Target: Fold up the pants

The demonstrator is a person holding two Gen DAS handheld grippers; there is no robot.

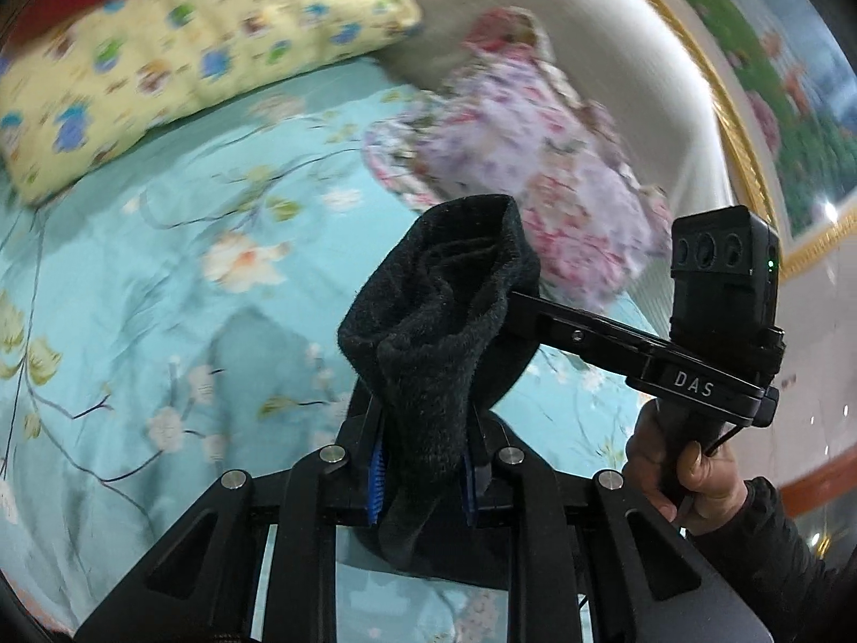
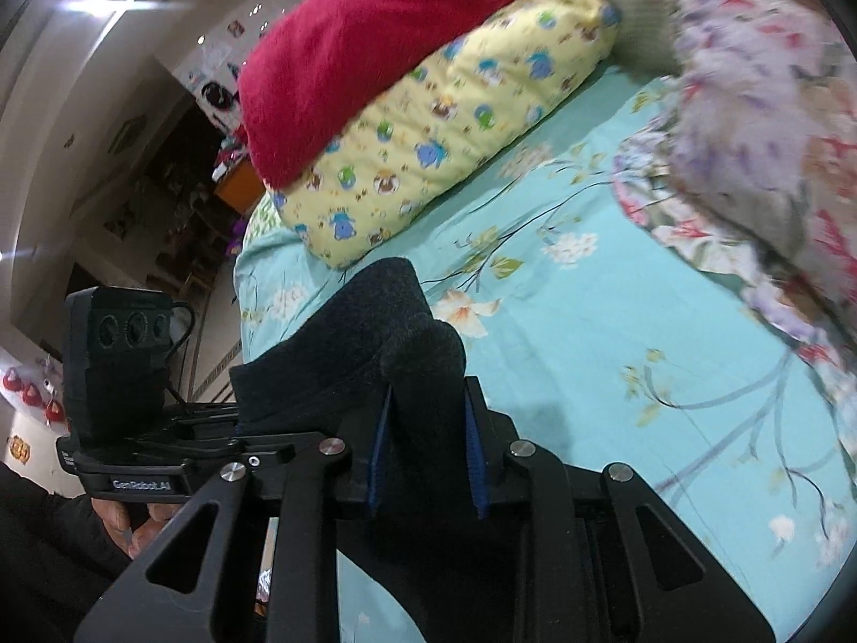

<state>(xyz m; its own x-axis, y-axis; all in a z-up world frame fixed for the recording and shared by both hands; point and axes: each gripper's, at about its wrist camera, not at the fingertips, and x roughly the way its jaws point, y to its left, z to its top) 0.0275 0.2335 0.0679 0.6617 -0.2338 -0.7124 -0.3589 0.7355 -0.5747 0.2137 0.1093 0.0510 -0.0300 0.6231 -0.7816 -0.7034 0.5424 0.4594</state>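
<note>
We hold the black pants (image 1: pixel 439 321) bunched up in the air over the bed, both tongs clamped on them. Our left gripper (image 1: pixel 423 477) has its blue-padded fingers (image 1: pixel 376 482) pressed against a thick fold of the dark knit cloth, which rises ahead of the fingers and curls over at the top. Our right gripper (image 2: pixel 426 461) pinches another fold between its own blue pads (image 2: pixel 474 461); the cloth mounds up just beyond them and spreads toward our left tool. In the left view the right gripper's tip (image 1: pixel 522 303) reaches into the same bundle from the right side. Beyond both tongs lies the turquoise floral sheet (image 1: pixel 160 278). Farther off sit a yellow cartoon-print pillow (image 2: pixel 444 123), a red blanket (image 2: pixel 369 48) on top of it, and a floral quilt (image 1: pixel 535 161), heaped to the right.
</note>
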